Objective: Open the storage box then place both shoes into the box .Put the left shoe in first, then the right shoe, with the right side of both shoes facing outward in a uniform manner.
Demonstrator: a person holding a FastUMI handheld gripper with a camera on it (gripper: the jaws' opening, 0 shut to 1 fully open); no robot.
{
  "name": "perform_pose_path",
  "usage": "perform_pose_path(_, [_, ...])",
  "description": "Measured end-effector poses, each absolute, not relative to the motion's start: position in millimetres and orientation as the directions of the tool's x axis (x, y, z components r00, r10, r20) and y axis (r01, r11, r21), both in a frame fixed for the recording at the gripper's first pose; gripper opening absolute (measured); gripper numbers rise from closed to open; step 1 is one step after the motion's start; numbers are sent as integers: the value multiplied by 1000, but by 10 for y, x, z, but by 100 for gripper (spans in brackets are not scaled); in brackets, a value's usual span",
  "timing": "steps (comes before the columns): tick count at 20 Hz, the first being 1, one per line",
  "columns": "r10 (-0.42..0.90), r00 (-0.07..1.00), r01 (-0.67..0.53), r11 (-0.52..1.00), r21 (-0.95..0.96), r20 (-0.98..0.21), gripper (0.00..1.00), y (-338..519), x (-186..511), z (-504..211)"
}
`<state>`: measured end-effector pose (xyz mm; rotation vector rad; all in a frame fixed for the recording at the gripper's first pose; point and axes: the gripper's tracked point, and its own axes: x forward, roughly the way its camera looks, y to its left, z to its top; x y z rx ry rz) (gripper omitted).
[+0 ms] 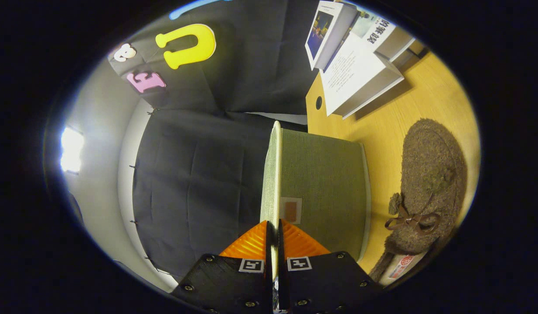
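Observation:
My gripper (pixel 273 233) is shut on the thin pale edge of the green fabric storage box's lid (pixel 271 174), which runs straight ahead from between the fingers. The lid's green face (pixel 325 183), with a small square patch near the fingertips, spreads out to the right of that edge. Right of the box, a brown fuzzy shoe (pixel 430 174) with a small bow lies on the wooden table (pixel 382 131). A pale insole with a label (pixel 400 266) shows at the shoe's end nearest the gripper. The inside of the box is hidden.
Several white books (pixel 356 65) are stacked on the table beyond the box and the shoe. Black cloth (pixel 199 174) hangs to the left of the lid, with a pale wall and a bright light (pixel 70 150) further left.

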<state>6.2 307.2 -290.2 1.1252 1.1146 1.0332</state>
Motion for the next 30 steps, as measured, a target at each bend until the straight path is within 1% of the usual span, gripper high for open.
perform_pose_path(2, [981,124,-69,161,985,-151,5,3090,25,-2833])
perform_pose_path(5, [981,122,-119,168,979,-154,5,3134,33,-2609])
perform_pose_path(11, [982,100,-210,177,962,-159,5,3321,15,-1996])
perform_pose_path(15, [981,76,-272,194,943,-179,5,3656,23,-1640])
perform_pose_path(19, [982,35,-335,185,924,-184,5,4189,-86,-1352])
perform_pose_path(25, [985,-16,-337,159,928,-174,5,4892,-289,-1280])
perform_pose_path(30, [981,-28,-344,169,924,-190,5,5297,-405,-1300])
